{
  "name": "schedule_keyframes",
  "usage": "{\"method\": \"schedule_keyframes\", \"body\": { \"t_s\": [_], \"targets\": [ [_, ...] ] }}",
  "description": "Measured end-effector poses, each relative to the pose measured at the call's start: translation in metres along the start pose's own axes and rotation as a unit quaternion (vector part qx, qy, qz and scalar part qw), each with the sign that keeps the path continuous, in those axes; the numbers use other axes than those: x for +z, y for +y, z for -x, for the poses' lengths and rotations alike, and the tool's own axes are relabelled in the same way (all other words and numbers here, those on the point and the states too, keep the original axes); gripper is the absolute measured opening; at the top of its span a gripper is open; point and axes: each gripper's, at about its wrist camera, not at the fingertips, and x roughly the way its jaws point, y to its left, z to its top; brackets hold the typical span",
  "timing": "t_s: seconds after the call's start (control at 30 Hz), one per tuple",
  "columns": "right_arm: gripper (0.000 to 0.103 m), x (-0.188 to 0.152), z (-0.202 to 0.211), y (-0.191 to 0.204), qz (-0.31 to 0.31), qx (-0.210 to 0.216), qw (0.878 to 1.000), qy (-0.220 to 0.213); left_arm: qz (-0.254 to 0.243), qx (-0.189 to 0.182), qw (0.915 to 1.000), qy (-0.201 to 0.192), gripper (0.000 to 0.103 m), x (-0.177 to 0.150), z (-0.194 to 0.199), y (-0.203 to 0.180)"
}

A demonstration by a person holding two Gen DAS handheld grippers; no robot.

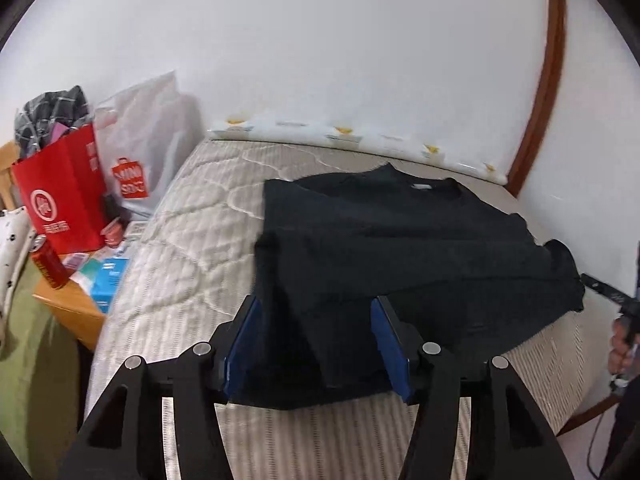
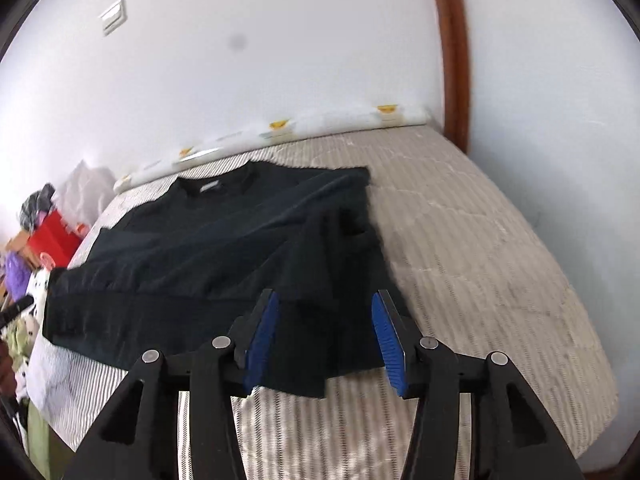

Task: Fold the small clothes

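Observation:
A black shirt (image 1: 400, 248) lies spread on a striped quilted mattress (image 1: 192, 240), collar and white label (image 1: 420, 187) toward the wall. Its near edge is folded over into a thicker layer. My left gripper (image 1: 316, 304) is open, and the shirt's near left corner lies loosely between its blue pads (image 1: 240, 344) without being pressed. In the right wrist view the same shirt (image 2: 208, 240) covers the mattress (image 2: 480, 240). My right gripper (image 2: 326, 296) is open too, with the shirt's near right corner lying slack between its pads (image 2: 260, 340).
A red paper bag (image 1: 60, 200), a white shopping bag (image 1: 140, 140) and a red can (image 1: 48, 264) crowd a wooden bedside table (image 1: 68, 304) at the left. A white patterned roll (image 1: 340, 136) lines the wall. A hand (image 1: 620, 344) holds the other gripper at the right edge.

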Motion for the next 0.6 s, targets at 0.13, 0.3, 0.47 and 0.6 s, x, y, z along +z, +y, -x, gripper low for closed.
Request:
{"method": "schedule_keyframes", "body": {
  "t_s": [0.13, 0.3, 0.47, 0.6],
  "targets": [
    [0.048, -0.014, -0.024, 0.002, -0.013, 0.004, 0.999, 0.031, -0.008, -0.017, 0.9994, 0.031, 0.054, -0.008, -0.019, -0.009],
    [0.047, -0.017, -0.035, 0.008, -0.012, -0.006, 1.0, 0.024, 0.028, -0.016, 0.9967, 0.075, 0.054, -0.014, -0.048, -0.002],
    [0.015, -0.007, -0.037, 0.016, 0.005, -0.012, 1.0, 0.007, 0.071, -0.046, 0.9939, 0.071, 0.015, -0.006, -0.054, 0.011],
    [0.009, 0.008, -0.028, 0.009, -0.021, 0.036, 0.999, -0.014, 0.078, -0.058, 0.9944, 0.042, 0.007, 0.007, -0.042, 0.013]
  ]
}}
